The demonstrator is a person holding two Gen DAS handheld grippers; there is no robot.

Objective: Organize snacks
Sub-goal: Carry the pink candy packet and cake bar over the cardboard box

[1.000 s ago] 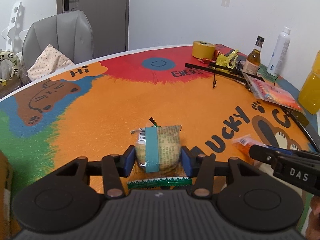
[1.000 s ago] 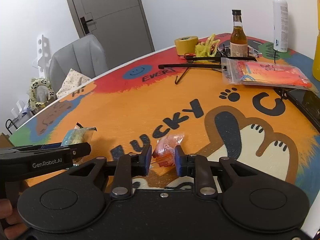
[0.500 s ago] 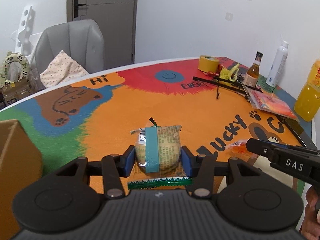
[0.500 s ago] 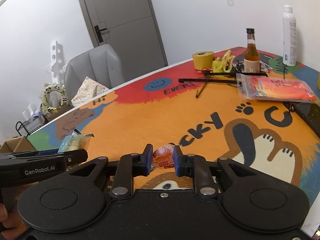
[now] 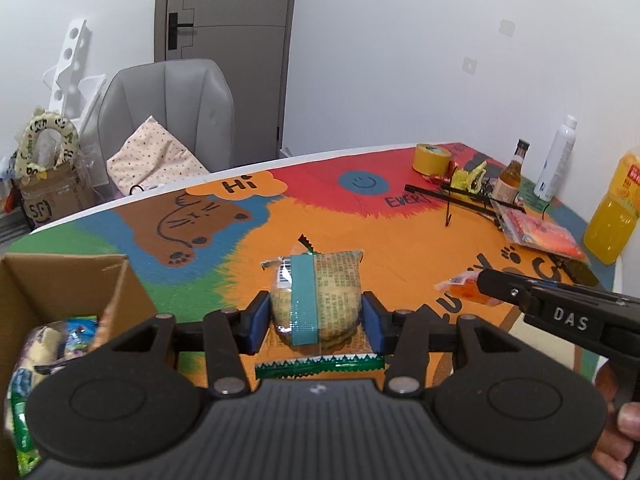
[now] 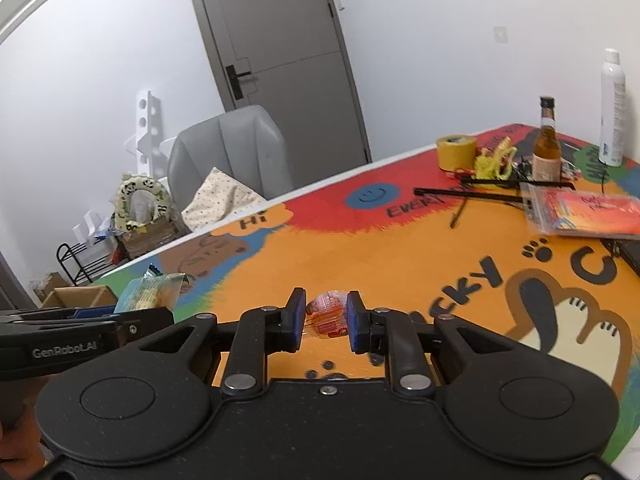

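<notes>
Left gripper [image 5: 316, 320] clamps one biscuit packet [image 5: 316, 300]; right gripper [image 6: 323, 320] clamps one orange snack [image 6: 328, 314].

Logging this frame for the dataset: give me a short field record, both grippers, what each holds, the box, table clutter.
left gripper: shut on cracker packet, off the table
right gripper: shut on orange snack packet, off the table
cardboard box: open, at lower left in the left wrist view, snack packets already inside
table: colourful cartoon mat
far end clutter: yellow tape roll, brown glass bottle, white spray bottle, orange zip bag
</notes>
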